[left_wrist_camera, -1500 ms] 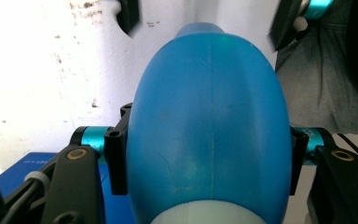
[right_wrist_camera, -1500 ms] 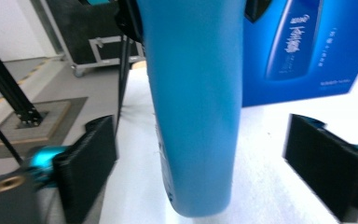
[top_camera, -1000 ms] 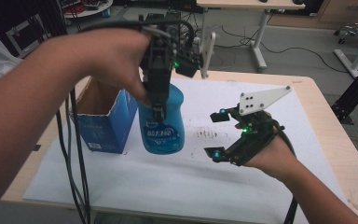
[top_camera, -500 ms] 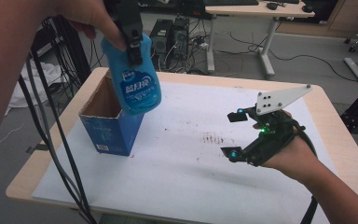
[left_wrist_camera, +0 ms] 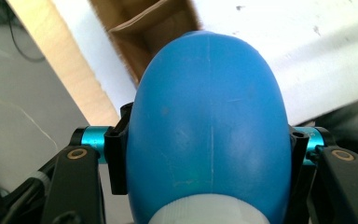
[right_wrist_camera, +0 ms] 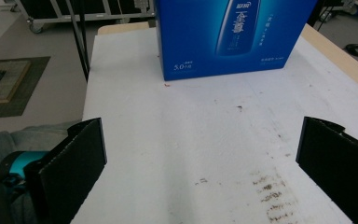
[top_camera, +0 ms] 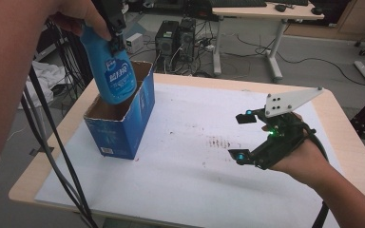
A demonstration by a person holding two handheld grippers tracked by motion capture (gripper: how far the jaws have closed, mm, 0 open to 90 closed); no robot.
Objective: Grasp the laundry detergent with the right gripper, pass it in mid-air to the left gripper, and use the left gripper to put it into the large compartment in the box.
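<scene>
The left gripper [top_camera: 115,35] was clamped on the blue bottle [top_camera: 111,71], tilted with its base dipping into the open blue box [top_camera: 123,128]. The right gripper [top_camera: 247,137] sat spread wide, holding nothing, over the white sheet [top_camera: 180,161]. The left gripper view showed both pads squeezing the bottle's shoulders, hidden from above.

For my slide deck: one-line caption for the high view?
Left gripper lowers a blue bottle into an open blue box; right gripper rests open.

Left forearm enters from the lower left of the high view and rises to the upper left, where the left gripper [top_camera: 115,29] points downward — jaws clamped on a blue bottle [top_camera: 112,71]. Right hand [top_camera: 302,159] lies low at the right of the frame; right gripper [top_camera: 243,137] aims leftward — jaws spread wide, nothing between them.
</scene>
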